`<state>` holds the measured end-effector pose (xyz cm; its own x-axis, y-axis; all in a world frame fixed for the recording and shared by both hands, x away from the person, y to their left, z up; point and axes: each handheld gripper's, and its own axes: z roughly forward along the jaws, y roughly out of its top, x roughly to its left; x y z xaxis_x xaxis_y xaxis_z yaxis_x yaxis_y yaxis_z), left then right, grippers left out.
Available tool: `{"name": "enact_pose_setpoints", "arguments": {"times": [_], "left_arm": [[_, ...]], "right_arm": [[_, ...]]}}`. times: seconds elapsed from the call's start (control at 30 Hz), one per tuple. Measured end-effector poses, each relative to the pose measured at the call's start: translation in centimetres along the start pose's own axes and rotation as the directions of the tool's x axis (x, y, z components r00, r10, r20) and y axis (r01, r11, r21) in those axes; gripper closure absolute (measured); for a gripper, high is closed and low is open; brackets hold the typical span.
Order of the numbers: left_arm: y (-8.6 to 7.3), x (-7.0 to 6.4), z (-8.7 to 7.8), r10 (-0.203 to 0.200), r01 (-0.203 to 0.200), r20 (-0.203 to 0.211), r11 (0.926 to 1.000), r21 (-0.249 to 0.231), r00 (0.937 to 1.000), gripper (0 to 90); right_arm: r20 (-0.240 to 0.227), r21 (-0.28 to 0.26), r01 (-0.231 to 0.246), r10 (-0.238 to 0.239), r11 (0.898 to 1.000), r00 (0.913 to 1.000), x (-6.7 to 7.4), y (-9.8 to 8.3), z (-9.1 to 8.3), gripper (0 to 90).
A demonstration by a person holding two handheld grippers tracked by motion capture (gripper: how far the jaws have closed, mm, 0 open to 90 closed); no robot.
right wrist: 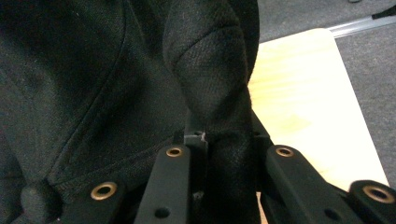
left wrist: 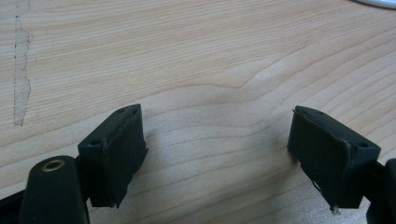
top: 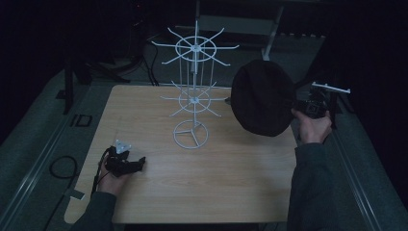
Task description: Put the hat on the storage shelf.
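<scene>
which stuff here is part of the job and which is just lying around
In the job:
- black cap, pinched in the right gripper
- white wire rack, its hooks bare, beside the cap
- left gripper, jaws apart, resting on the table

Just lying about:
- black cables on the floor left of the table
- dark stand at far left

I see a plain black cap (top: 262,98), woven twill texture, no print. Wire rack (top: 195,91) all white. Table (top: 231,173) light wood, wavy grain, pale streak near the left gripper (left wrist: 219,154), which has black jaws. Right gripper (right wrist: 224,154) black, brass rivets. My sleeves dark grey.
</scene>
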<state>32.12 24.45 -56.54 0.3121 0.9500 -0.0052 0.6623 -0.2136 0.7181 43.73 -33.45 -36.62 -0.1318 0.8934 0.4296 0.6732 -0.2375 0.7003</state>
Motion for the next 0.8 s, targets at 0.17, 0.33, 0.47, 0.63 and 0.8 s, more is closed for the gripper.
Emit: {"name": "enact_pose_setpoints", "arguments": {"times": [0.17,0.33,0.47,0.63,0.8], "left_arm": [[0.0,0.0,0.0,0.000,0.000,0.000,1.0000,0.000,1.0000,19.3],[0.0,0.0,0.0,0.000,0.000,0.000,1.0000,0.000,1.0000,19.3],[0.0,0.0,0.0,0.000,0.000,0.000,1.0000,0.000,1.0000,19.3],[0.0,0.0,0.0,0.000,0.000,0.000,1.0000,0.000,1.0000,19.3],[0.0,0.0,0.0,-0.001,0.001,0.000,1.0000,-0.001,1.0000,19.3]], "right_arm": [[-0.025,-0.016,-0.013,0.012,1.000,0.9996,0.4,0.4,-0.3,77.9],[-0.056,-0.027,-0.029,0.027,0.999,0.9981,0.8,0.7,-0.3,77.9],[-0.076,-0.034,-0.039,0.037,0.999,0.9964,1.2,0.9,-0.2,77.9],[-0.097,-0.039,-0.045,0.041,0.998,0.9944,1.6,1.2,-0.2,77.9],[-0.133,-0.044,-0.067,0.060,0.997,0.9893,1.9,1.4,-0.2,77.9]]}}
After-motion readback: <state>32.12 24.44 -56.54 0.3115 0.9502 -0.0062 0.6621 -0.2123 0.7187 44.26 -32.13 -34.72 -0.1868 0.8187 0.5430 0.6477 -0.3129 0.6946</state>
